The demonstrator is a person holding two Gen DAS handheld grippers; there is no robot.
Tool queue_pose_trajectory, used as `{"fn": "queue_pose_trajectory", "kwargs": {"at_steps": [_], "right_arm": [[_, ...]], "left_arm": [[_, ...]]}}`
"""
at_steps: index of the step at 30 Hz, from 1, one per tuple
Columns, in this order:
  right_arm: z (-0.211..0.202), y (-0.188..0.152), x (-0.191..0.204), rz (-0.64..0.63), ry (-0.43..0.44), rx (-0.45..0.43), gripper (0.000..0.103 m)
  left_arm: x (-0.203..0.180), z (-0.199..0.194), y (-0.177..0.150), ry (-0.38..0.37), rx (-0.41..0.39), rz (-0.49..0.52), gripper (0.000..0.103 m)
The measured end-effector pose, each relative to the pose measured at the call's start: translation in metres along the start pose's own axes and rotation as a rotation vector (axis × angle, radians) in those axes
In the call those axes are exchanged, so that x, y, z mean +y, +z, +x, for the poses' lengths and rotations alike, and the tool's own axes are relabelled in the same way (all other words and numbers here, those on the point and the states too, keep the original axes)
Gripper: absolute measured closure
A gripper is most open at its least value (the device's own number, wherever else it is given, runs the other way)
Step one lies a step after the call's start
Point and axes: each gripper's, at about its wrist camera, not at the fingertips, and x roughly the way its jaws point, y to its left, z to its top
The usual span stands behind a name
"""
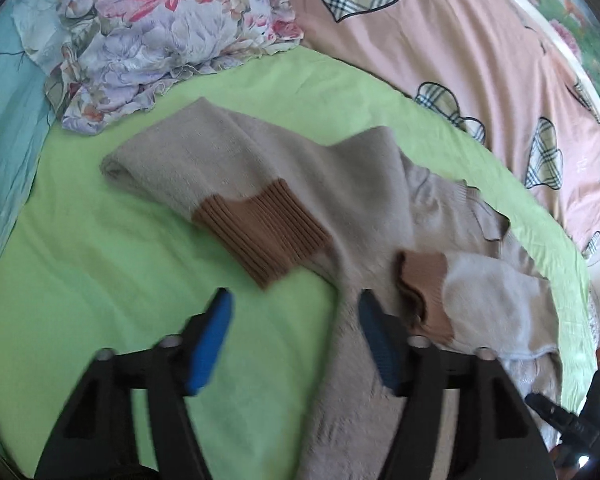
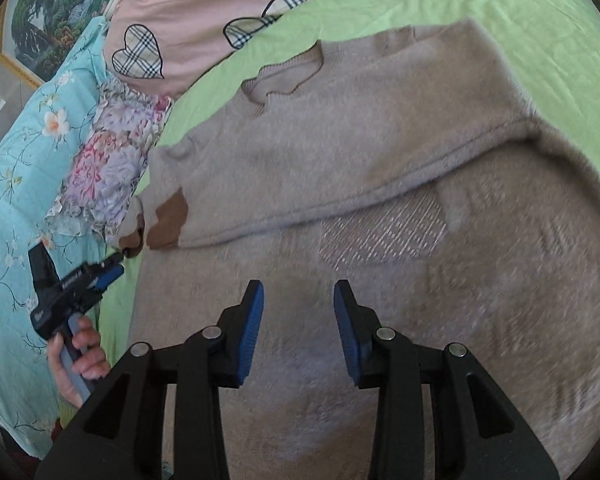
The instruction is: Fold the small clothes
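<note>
A beige knit sweater (image 1: 284, 168) with brown ribbed cuffs (image 1: 260, 232) lies on a green sheet (image 1: 80, 272). One sleeve is folded across the body, its cuff just ahead of my left gripper (image 1: 294, 300). A second cuff (image 1: 423, 288) lies right of it. My left gripper is open and empty, hovering over the sweater's edge. In the right wrist view the sweater (image 2: 359, 140) fills the frame, collar (image 2: 284, 76) at the far side. My right gripper (image 2: 298, 292) is open and empty above the sweater's body. The left gripper also shows in that view (image 2: 108, 270), hand-held.
A floral pillow (image 1: 160, 32) lies at the far left of the bed. A pink quilt with plaid hearts (image 1: 459, 60) lies beyond the sweater. A light blue floral cover (image 2: 16, 184) borders the green sheet. A framed picture (image 2: 40, 24) hangs on the wall.
</note>
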Motion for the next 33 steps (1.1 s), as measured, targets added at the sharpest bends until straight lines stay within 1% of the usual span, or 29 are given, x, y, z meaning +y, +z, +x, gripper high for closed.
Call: {"fn": "queue_pose_trajectory", "kwargs": {"at_steps": [2, 3, 5, 6, 7, 8, 9, 12, 14, 17, 19, 21, 25, 27, 30, 33], "right_arm": [[0.000, -0.004, 0.002, 0.000, -0.003, 0.005, 0.065], [-0.001, -0.004, 0.002, -0.002, -0.005, 0.005, 0.065], [-0.002, -0.005, 0.002, -0.001, -0.009, 0.005, 0.065], [-0.001, -0.005, 0.001, 0.002, -0.010, 0.006, 0.065], [-0.001, -0.005, 0.001, 0.004, -0.014, 0.009, 0.065], [-0.001, -0.005, 0.001, 0.004, -0.017, 0.010, 0.065], [-0.001, -0.005, 0.000, 0.005, -0.019, 0.011, 0.065], [-0.001, -0.005, -0.001, 0.013, -0.021, 0.009, 0.065], [-0.002, -0.005, -0.001, 0.012, -0.022, 0.004, 0.065], [-0.005, -0.005, 0.001, 0.007, -0.014, -0.009, 0.065], [-0.008, -0.005, 0.001, 0.003, -0.014, -0.022, 0.065], [-0.011, -0.004, 0.001, 0.007, -0.014, -0.034, 0.065], [-0.026, -0.003, -0.004, 0.017, -0.027, -0.083, 0.065], [-0.035, -0.002, -0.010, 0.027, -0.037, -0.107, 0.065], [-0.048, -0.001, -0.024, 0.056, -0.053, -0.144, 0.065], [-0.060, -0.001, -0.043, 0.103, -0.077, -0.163, 0.065]], "left_arm": [[0.012, 0.009, 0.009, -0.050, 0.026, -0.067, 0.033], [0.016, 0.014, 0.012, -0.059, 0.034, -0.095, 0.033], [0.026, 0.023, 0.018, -0.079, 0.043, -0.141, 0.036], [0.031, 0.028, 0.021, -0.083, 0.048, -0.163, 0.042], [0.035, 0.032, 0.023, -0.091, 0.050, -0.177, 0.058], [0.039, 0.037, 0.026, -0.104, 0.054, -0.188, 0.071], [0.041, 0.038, 0.026, -0.105, 0.053, -0.186, 0.095], [0.032, 0.031, 0.024, -0.072, 0.013, -0.140, 0.096], [0.019, 0.021, 0.022, -0.067, -0.013, -0.102, 0.096], [-0.005, -0.005, 0.020, -0.113, -0.068, -0.056, 0.097], [-0.031, -0.020, 0.020, -0.169, -0.097, -0.014, 0.097], [-0.064, -0.033, 0.017, -0.255, -0.115, 0.031, 0.097], [-0.134, -0.039, 0.008, -0.407, -0.105, 0.123, 0.097], [-0.173, -0.034, 0.000, -0.464, -0.085, 0.176, 0.097], [-0.219, -0.014, -0.014, -0.511, -0.039, 0.228, 0.097], [-0.252, 0.013, -0.031, -0.537, 0.027, 0.257, 0.097]]}}
